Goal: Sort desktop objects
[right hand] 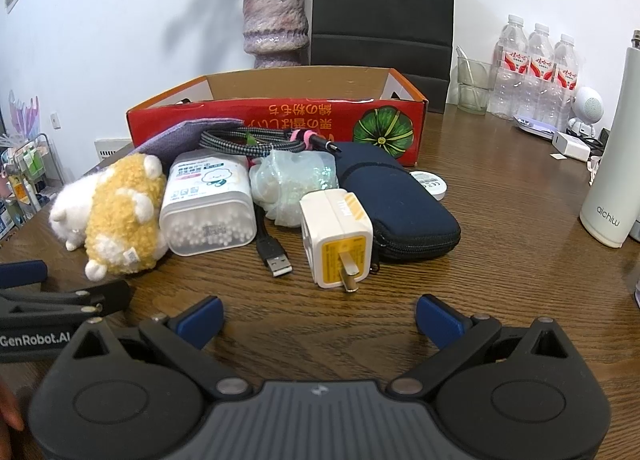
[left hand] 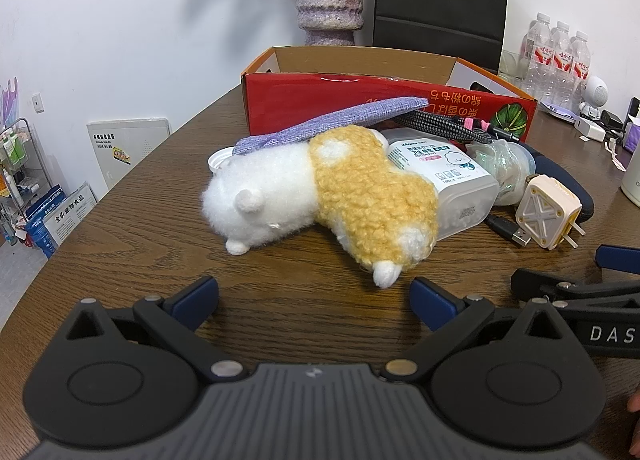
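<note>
Left gripper (left hand: pixel 314 300) and right gripper (right hand: pixel 320 318) both spread wide, nothing between the jaws, low in frame. Plush toy (left hand: pixel 320 196), swab box (right hand: pixel 208 204), charger plug (right hand: pixel 338 238), navy pouch (right hand: pixel 396 204) clustered mid-frame on the table (left hand: pixel 120 240) before the red box (right hand: pixel 276 116).

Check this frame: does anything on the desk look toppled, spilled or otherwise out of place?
Nothing spilled or damaged. The plush toy lies on its side against the cotton swab box, and the purple cloth is draped over it. The wall charger rests prongs toward the camera. Just an unsorted heap before the red box.
</note>
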A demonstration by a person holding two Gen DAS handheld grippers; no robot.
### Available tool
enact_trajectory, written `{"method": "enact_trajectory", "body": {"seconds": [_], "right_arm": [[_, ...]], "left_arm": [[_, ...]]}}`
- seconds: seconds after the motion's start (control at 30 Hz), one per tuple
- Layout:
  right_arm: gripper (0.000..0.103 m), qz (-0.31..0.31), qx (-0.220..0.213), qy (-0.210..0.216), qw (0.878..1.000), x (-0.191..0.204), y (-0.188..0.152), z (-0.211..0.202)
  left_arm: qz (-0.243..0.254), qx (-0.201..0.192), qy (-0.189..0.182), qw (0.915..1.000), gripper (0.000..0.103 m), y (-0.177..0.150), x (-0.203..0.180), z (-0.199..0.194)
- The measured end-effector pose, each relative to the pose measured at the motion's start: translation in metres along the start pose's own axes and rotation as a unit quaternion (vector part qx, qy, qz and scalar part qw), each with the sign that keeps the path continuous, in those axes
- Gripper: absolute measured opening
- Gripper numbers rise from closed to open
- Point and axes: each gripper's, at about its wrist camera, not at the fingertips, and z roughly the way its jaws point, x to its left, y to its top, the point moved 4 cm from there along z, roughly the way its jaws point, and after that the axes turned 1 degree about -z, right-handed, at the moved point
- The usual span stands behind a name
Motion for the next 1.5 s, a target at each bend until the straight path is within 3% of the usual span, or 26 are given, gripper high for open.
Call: {"method": "enact_trajectory", "body": {"seconds": [0.83,1.0,1.17,1.3,1.33,1.37,1.4,1.47,1.5], "right_arm": [[0.103,-0.003,0.001,-0.004,1.0,0.001,-0.003,0.002],[0.1,-0.029,0.008,0.039,0.999,0.0,-0.008,-0.009],[0.098,-0.004,-0.096,0.144,0.985,-0.013,0.015,-0.051],[0.093,-0.012,-0.124,0.099,0.987,-0.026,0.057,-0.033],[0.087,-0.008,-0.115,0.089,0.989,-0.028,0.067,-0.022],[0.071,0.001,-0.104,0.084,0.991,-0.031,0.077,-0.009],[0.058,0.006,-0.094,0.084,0.992,-0.032,0.086,0.003],[0.048,0.011,-0.074,0.094,0.993,-0.034,0.099,0.027],[0.048,0.008,-0.061,0.096,0.993,-0.031,0.103,0.039]], "left_arm": [[-0.002,-0.001,-0.002,1.0,0.103,-0.001,0.001,-0.002],[-0.005,-0.039,-0.043,0.9983,0.103,0.006,0.007,-0.022],[0.074,-0.127,-0.061,0.9873,0.103,0.052,0.004,-0.038],[0.087,-0.096,-0.126,0.9835,0.103,0.098,-0.002,-0.007],[0.1,-0.082,-0.145,0.9809,0.103,0.105,-0.005,0.005],[0.112,-0.072,-0.147,0.9801,0.102,0.11,-0.009,0.017],[0.126,-0.066,-0.141,0.9797,0.098,0.112,-0.013,0.026],[0.137,-0.042,-0.133,0.9807,0.068,0.114,-0.019,0.042],[0.138,-0.032,-0.144,0.9793,0.059,0.112,-0.018,0.047]]}}
